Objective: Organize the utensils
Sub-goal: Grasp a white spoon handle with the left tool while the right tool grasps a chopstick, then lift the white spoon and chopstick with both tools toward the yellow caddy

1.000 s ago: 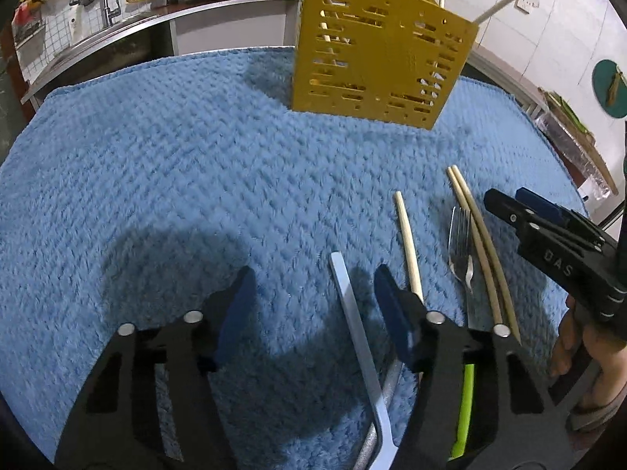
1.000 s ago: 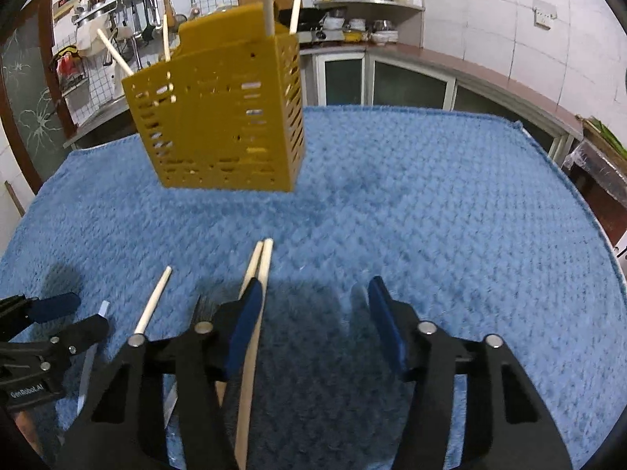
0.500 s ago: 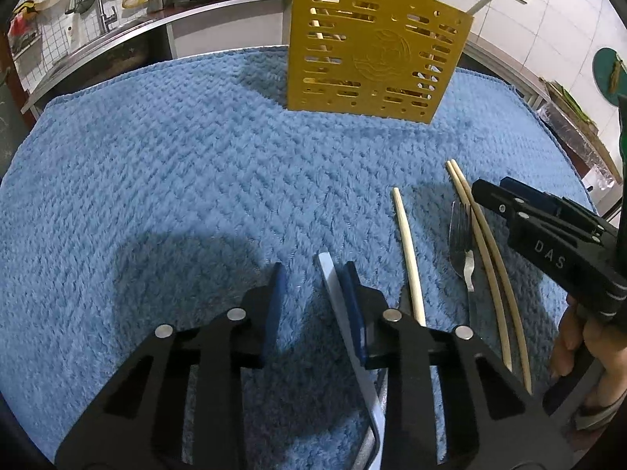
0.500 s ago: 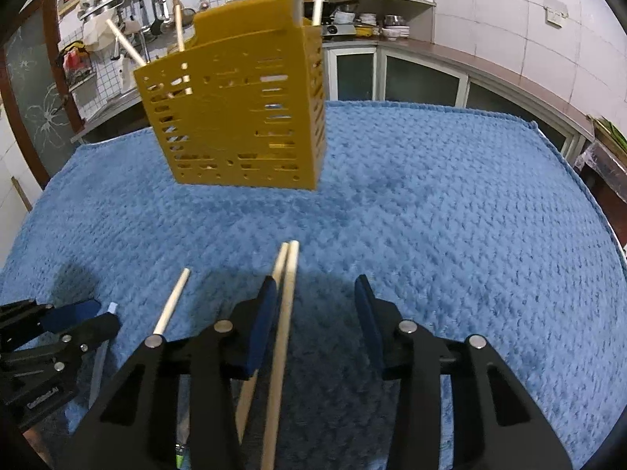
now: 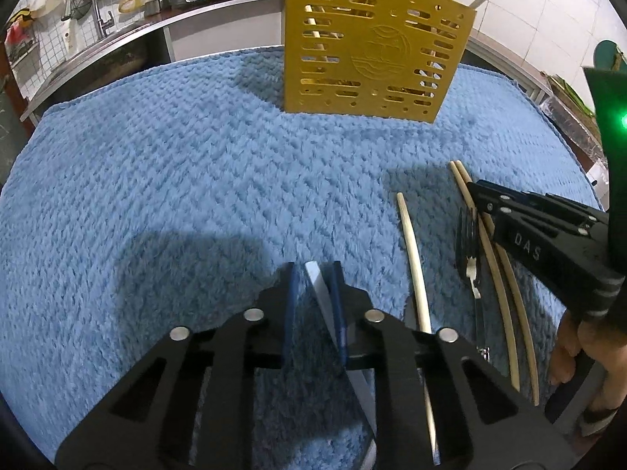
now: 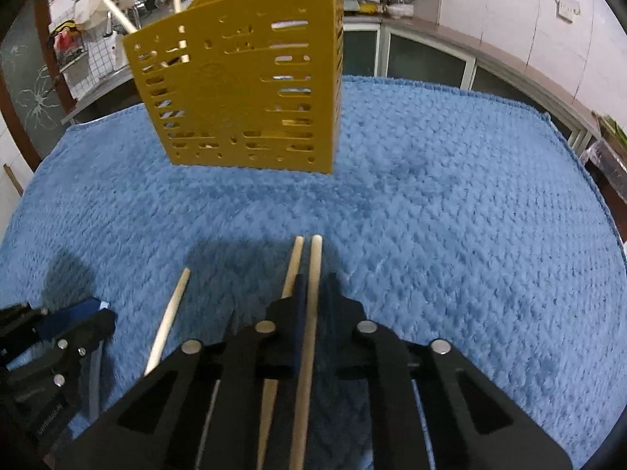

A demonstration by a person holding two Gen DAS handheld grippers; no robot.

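A fluffy blue towel point(image 5: 176, 180) covers the table. A yellow basket point(image 5: 372, 43) stands on it at the far side. Near the front lie a lone chopstick point(image 5: 411, 250), a fork point(image 5: 468, 243), two more chopsticks point(image 5: 497, 282) side by side, and a knife point(image 5: 319, 282).

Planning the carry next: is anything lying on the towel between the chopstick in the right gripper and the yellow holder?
Nothing visible: from the chopstick in the closing right gripper to the yellow holder, only bare blue towel.
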